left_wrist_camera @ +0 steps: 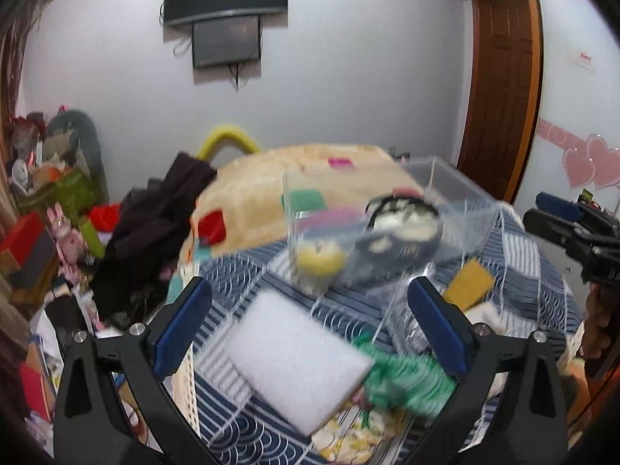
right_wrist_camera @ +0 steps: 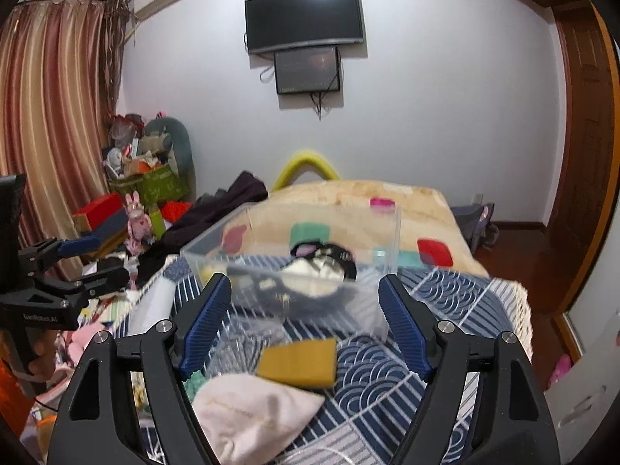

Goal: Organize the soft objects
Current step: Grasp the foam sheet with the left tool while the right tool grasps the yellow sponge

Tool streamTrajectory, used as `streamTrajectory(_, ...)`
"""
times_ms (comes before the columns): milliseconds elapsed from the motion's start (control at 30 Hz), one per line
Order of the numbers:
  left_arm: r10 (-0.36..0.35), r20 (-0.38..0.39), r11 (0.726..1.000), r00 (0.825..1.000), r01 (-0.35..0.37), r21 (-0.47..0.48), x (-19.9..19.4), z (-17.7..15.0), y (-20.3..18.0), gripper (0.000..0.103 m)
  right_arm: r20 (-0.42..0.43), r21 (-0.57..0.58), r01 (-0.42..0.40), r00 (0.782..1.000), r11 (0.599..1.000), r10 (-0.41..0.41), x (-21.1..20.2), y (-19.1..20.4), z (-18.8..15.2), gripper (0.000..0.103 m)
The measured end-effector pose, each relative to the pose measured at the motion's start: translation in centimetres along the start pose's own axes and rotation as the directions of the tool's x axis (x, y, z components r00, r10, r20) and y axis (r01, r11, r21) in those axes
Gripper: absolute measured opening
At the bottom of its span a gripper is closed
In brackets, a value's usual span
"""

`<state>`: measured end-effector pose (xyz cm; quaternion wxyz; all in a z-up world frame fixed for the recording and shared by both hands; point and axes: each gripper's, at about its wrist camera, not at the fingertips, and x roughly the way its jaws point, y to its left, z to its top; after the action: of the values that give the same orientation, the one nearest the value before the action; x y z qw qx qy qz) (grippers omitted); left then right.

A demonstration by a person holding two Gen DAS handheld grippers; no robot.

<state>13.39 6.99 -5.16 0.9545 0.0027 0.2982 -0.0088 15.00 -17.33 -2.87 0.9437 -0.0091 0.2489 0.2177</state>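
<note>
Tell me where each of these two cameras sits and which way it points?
Left wrist view: sits on the left gripper, looking forward between its open blue fingers at a white sponge and the clear box on the bed; the right gripper shows at the right edge.
Right wrist view: sits on the right gripper, facing the box over a yellow sponge and a cream cloth; the left gripper and hand show at left.
Both share the box, the yellow sponge and the wall television.

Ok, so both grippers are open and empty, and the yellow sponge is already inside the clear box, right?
Not quite. The yellow sponge lies on the patterned blanket in front of the clear box, not inside; the right wrist view shows it. Both the left gripper and right gripper are open and empty.
</note>
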Motion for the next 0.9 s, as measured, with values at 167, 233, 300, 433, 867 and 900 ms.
streamTrajectory(167,-0.004,-0.061,0.999,0.998,0.002,-0.037,1.8,-2.2,0.7,0.102,-0.079,0.009,0.001,0.997,1.0,-0.001,1.9,-0.1,-1.9,0.081)
streamTrajectory(233,-0.003,-0.091,0.997,0.996,-0.004,-0.08,2.8,-2.8,1.4,0.102,-0.111,0.016,0.0,0.994,1.0,0.002,2.6,0.0,-2.8,0.082)
streamTrajectory(300,-0.016,-0.127,0.991,0.992,-0.001,-0.135,4.0,-3.3,2.4,0.102,-0.135,0.015,-0.001,0.991,1.0,0.003,3.1,0.2,-3.5,0.082)
streamTrajectory(433,-0.023,-0.17,0.977,0.985,-0.013,-0.213,5.6,-4.5,3.7,0.102,-0.182,-0.006,-0.004,0.983,1.0,0.003,4.3,0.9,-4.5,0.082)
streamTrajectory(867,-0.038,-0.234,0.971,0.971,-0.019,-0.238,7.7,-6.7,3.3,0.098,-0.278,0.015,-0.017,0.96,1.0,0.02,5.9,0.6,-6.0,0.082)
streamTrajectory(900,-0.035,-0.23,0.97,0.973,-0.023,-0.243,7.6,-6.8,3.3,0.098,-0.289,0.018,-0.019,0.957,1.0,0.023,6.2,0.7,-6.1,0.082)
